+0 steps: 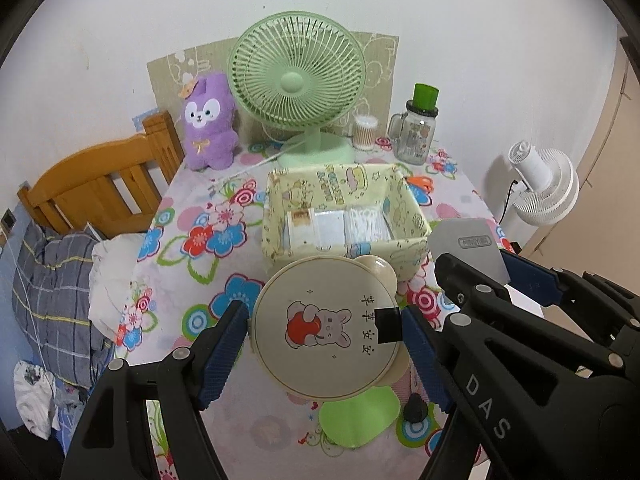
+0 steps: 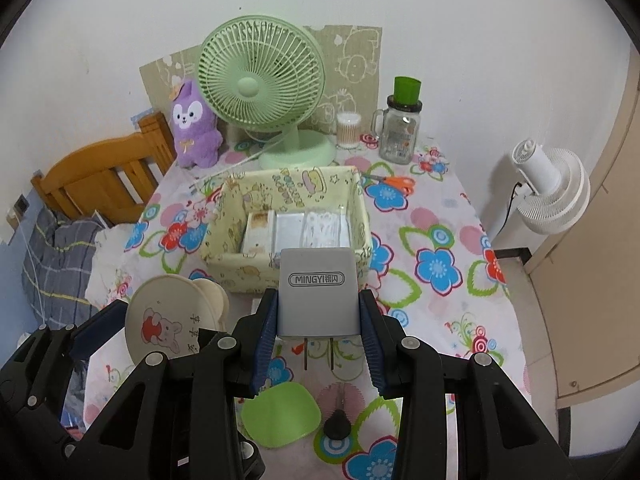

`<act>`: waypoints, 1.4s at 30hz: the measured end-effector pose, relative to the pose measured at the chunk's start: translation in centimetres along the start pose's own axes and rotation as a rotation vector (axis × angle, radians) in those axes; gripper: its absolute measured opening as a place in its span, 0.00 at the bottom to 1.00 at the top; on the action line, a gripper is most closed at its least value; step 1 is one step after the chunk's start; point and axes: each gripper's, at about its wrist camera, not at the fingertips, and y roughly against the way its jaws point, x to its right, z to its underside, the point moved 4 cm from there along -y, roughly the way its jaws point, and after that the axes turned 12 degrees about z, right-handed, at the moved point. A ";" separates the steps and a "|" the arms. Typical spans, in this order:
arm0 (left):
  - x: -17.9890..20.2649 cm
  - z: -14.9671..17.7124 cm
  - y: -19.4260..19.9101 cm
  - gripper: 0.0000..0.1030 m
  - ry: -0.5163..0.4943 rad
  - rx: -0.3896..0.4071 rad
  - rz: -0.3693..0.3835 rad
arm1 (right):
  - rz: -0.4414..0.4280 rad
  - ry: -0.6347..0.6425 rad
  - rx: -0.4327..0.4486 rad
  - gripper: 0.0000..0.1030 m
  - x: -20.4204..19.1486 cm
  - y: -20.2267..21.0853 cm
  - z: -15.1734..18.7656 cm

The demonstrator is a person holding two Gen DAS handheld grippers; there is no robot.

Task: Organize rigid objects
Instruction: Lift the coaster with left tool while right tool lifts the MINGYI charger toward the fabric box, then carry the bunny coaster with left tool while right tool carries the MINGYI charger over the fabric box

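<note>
Floral tablecloth [image 2: 440, 240] below; left gripper [image 1: 324, 340] clenched on round mirror [image 1: 324, 328], right gripper [image 2: 318, 330] grasping grey charger [image 2: 316, 292]; storage box [image 2: 288, 272] at twelve o'clock.

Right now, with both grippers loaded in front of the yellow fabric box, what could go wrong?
1. The round cream rabbit-print mirror is pinched only at its rim by the left gripper; it could slip or pivot.
2. The grey plug-in charger in the right gripper hangs close beside it; they may collide.
3. The box already holds packets, so space is tight.
</note>
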 end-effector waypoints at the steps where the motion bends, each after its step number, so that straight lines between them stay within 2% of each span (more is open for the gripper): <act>1: 0.0 -0.2 0.1 0.77 -0.002 0.003 0.000 | 0.002 -0.002 0.004 0.42 0.1 0.1 -0.2; 16: -0.1 -3.2 -1.1 0.77 -0.011 0.027 0.003 | 0.010 -0.009 0.023 0.42 0.4 -1.2 -3.4; 42: -2.6 -8.5 -8.5 0.77 0.018 -0.018 0.011 | -0.015 0.025 -0.020 0.42 -1.3 -9.4 -9.2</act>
